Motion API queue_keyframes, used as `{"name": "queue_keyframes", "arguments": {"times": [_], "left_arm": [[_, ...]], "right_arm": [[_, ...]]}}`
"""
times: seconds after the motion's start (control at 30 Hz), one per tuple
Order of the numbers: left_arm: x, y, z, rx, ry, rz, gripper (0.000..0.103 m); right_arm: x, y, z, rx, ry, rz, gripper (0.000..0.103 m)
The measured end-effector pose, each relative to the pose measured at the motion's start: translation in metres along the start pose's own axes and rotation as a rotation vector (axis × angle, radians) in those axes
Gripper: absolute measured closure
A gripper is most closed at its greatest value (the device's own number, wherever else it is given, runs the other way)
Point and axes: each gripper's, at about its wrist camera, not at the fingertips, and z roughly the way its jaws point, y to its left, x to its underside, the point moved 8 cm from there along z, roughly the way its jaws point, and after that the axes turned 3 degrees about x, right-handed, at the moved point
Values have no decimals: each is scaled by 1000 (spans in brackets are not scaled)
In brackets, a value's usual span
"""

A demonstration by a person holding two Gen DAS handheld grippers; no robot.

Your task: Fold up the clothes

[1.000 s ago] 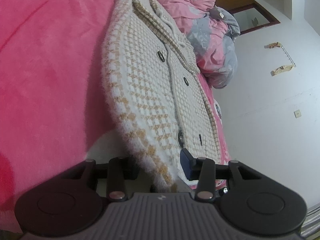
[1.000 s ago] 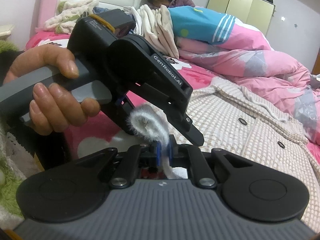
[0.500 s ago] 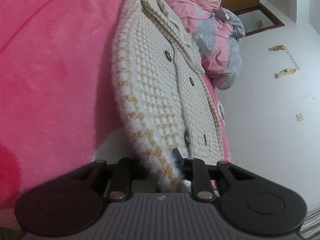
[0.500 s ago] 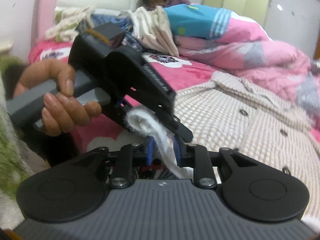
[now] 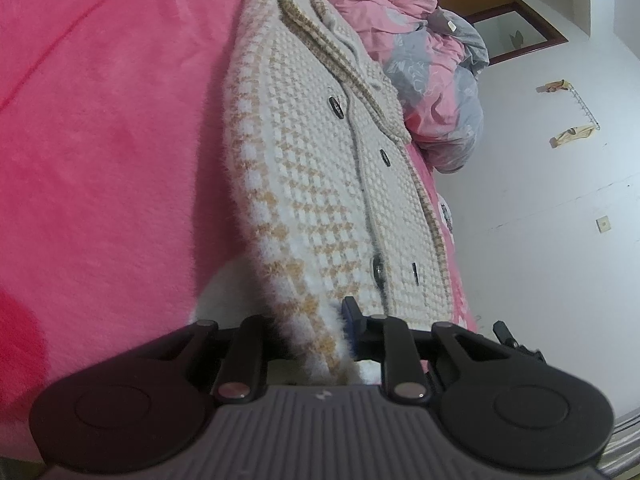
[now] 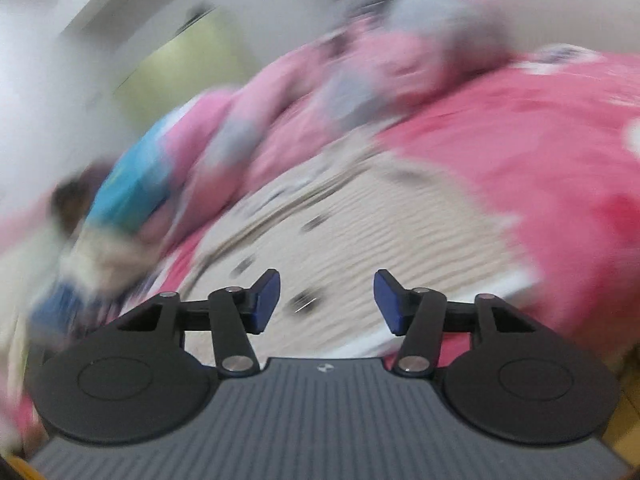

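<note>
Pink fleece bedding forms the work surface, with a rumpled pink-and-grey quilt heaped along its far side against a white wall. On the bedding lies the knitted cardigan, cream with tan houndstooth and dark buttons, spread front-side up.

Left gripper: the jaws are clamped on the fuzzy hem corner of the cardigan, which bunches between the pads and rises off the bedding there.

Right gripper: the jaws are opening, blue pads well apart, with nothing between them. Its view is heavily motion-blurred; the cardigan lies beyond the fingers, but which part is being approached cannot be told.

Procedure for the step in hand (judged to be securing a second hold on the hem before folding):
- Keep the left clamp steady so the hem stays taut.
- Bring the open right jaws onto the opposite hem corner and take both knit layers deep into the pads; the fluffy edge may slip from a shallow bite.
- Lift both corners evenly to avoid skewing the fold.

Orientation: in the left wrist view the cardigan's long axis runs away from the gripper, hem nearest, collar at the far end, button row following that axis
</note>
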Motion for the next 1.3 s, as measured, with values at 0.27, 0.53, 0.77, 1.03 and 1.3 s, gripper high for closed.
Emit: {"name": "queue_keyframes", "arguments": {"times": [0.27,0.53,0.77,1.03,1.3], "left_arm": [[0,-2,1,-17,-1,8,83],[0,1,-1,-15,1,8,83],[1,1,-3,-9,0,5,83],[2,2,-4,1,0,1,83],[1,3,-5,12,-1,-4,83]], "right_arm": [[-14,-106,18,108,69,445,50],[7,-115,12,14,54,619,52],[8,-111,16,-3,69,648,55],[6,-110,17,15,41,681,69],[18,-95,33,-61,107,737,69]]}}
